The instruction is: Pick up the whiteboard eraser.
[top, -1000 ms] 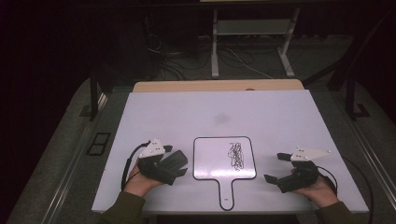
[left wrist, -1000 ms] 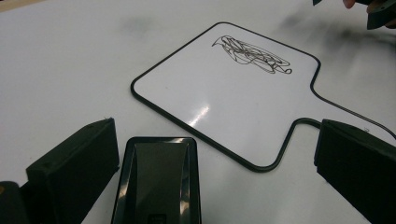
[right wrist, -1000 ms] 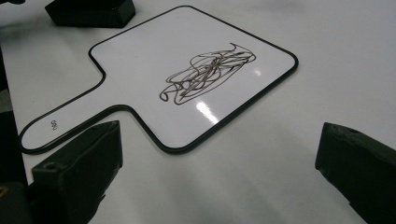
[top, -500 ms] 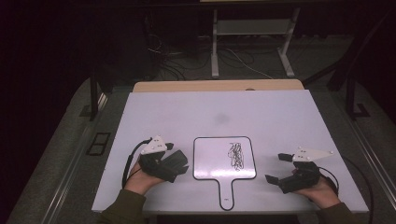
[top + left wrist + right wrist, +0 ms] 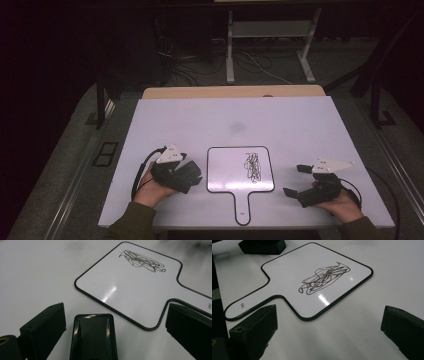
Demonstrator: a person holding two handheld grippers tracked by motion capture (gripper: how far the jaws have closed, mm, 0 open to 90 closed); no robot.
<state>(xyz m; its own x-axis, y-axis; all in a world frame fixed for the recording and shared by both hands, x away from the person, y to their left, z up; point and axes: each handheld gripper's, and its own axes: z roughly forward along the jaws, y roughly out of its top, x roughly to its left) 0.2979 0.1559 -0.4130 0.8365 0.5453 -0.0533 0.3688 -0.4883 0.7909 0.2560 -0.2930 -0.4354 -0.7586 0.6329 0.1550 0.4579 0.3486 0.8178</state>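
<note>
wiping job: the work in hand looks like clearing the scribble (image 5: 252,167) off the paddle whiteboard (image 5: 227,172), which lies flat near the front middle of the white table (image 5: 210,120), handle toward the person.
left gripper (image 5: 117,322): jaws spread wide, with a black eraser block (image 5: 93,336) sitting between them, not visibly pinched; in the high view it rests just left of the board.
right gripper (image 5: 329,327): jaws wide apart and holding nothing, resting on the table just right of the board.
scribble: on the right half of the board face, well away from the handle.
doing it well: i judge the left jaws should close squarely on the eraser first, then carry it flat over the ink.
bracing: the right gripper could press the handle (image 5: 244,303) so the board doesn't slide.
</note>
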